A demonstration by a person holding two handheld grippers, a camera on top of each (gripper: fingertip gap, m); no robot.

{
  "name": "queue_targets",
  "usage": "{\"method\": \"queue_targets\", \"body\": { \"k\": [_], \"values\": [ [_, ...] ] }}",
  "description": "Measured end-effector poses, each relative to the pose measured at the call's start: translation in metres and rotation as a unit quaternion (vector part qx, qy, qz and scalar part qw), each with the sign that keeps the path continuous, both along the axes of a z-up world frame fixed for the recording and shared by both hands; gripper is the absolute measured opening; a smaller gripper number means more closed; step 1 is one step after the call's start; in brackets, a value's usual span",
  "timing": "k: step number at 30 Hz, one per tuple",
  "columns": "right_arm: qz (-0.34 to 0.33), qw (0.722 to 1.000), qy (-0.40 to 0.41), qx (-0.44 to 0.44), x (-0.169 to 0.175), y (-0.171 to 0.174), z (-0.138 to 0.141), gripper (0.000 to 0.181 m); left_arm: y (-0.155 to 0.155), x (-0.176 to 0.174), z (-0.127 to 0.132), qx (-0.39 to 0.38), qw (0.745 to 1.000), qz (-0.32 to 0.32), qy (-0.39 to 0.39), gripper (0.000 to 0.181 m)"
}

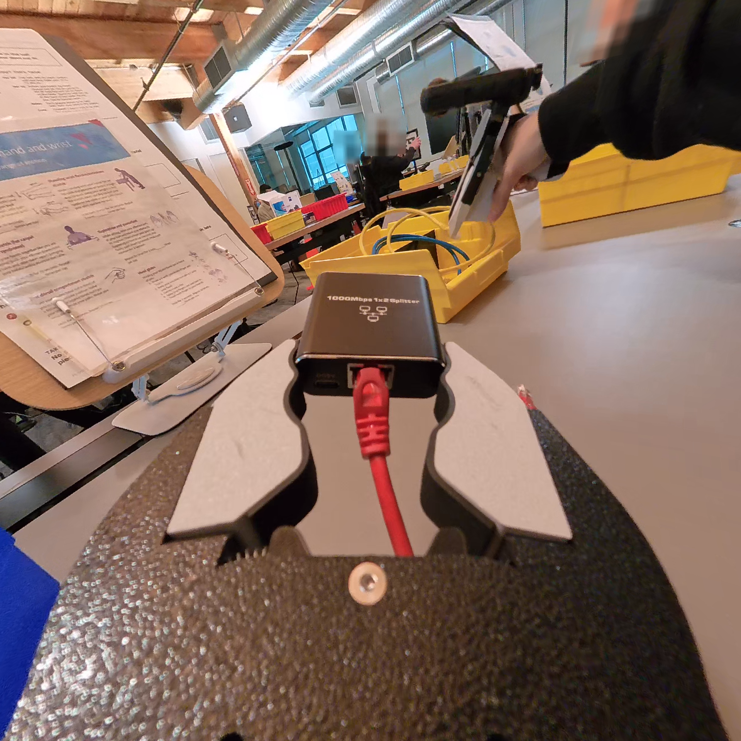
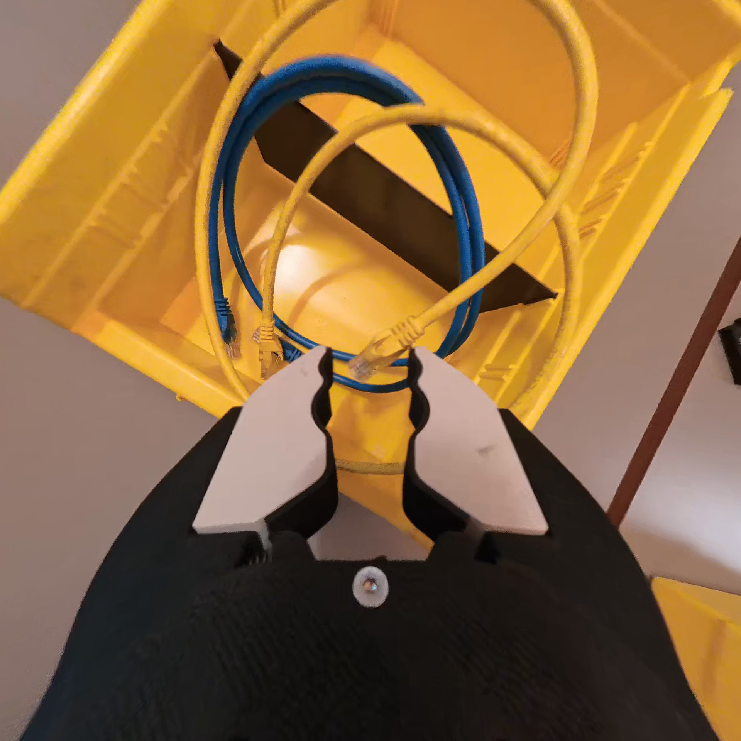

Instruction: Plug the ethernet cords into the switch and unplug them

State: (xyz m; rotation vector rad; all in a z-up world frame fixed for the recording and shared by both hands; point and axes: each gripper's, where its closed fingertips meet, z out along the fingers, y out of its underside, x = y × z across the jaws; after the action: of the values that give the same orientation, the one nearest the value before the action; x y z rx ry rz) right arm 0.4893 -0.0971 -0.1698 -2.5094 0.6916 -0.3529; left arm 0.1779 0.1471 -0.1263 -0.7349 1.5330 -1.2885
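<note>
My left gripper is shut on a black switch box and grips its sides on the grey table. A red ethernet cord is plugged into the box's near port and runs back between the fingers. My right gripper, also in the left wrist view, is open and points down into a yellow bin. A yellow cord's plug lies between its fingertips, not clamped. The coiled yellow cord and a blue cord lie in the bin.
A tilted document stand with a printed sheet stands at the left. Another red plug lies right of my left gripper. More yellow bins sit at the back right. A black divider crosses the bin. Blue cloth is at lower left.
</note>
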Motion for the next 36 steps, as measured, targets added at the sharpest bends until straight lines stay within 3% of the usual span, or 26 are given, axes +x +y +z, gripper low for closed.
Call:
{"method": "queue_targets", "body": {
  "k": [5,10,13,22,26,30,33,36],
  "values": [
    [0.020,0.998,-0.041,0.041,-0.010,0.011,0.038,0.054,0.000,0.000,-0.001,0.001,1.000,0.001,0.003,0.062],
    [0.031,0.994,-0.085,0.067,-0.038,0.016,0.062,0.054,-0.001,0.000,-0.001,0.002,1.000,-0.002,0.004,0.062],
    [0.042,0.991,-0.071,0.102,-0.073,0.027,0.058,0.051,-0.001,0.000,-0.001,0.001,1.000,-0.003,0.005,0.062],
    [0.029,0.971,0.029,0.236,-0.180,0.059,0.010,0.048,-0.004,-0.002,-0.002,0.001,1.000,-0.021,0.009,0.062],
    [0.096,0.894,0.122,0.420,-0.259,0.112,0.039,0.050,-0.019,-0.009,0.000,-0.016,0.996,-0.085,0.012,0.062],
    [0.142,0.819,0.232,0.505,-0.310,0.150,0.054,0.081,-0.042,-0.028,0.001,-0.015,0.980,-0.196,0.021,0.062],
    [0.181,0.774,0.320,0.515,-0.340,0.170,0.056,0.088,-0.059,-0.052,-0.004,0.018,0.955,-0.293,0.035,0.062],
    [0.224,0.760,0.372,0.485,-0.368,0.185,0.052,0.098,-0.068,-0.076,-0.007,0.051,0.928,-0.365,0.054,0.062]
  ]
}}
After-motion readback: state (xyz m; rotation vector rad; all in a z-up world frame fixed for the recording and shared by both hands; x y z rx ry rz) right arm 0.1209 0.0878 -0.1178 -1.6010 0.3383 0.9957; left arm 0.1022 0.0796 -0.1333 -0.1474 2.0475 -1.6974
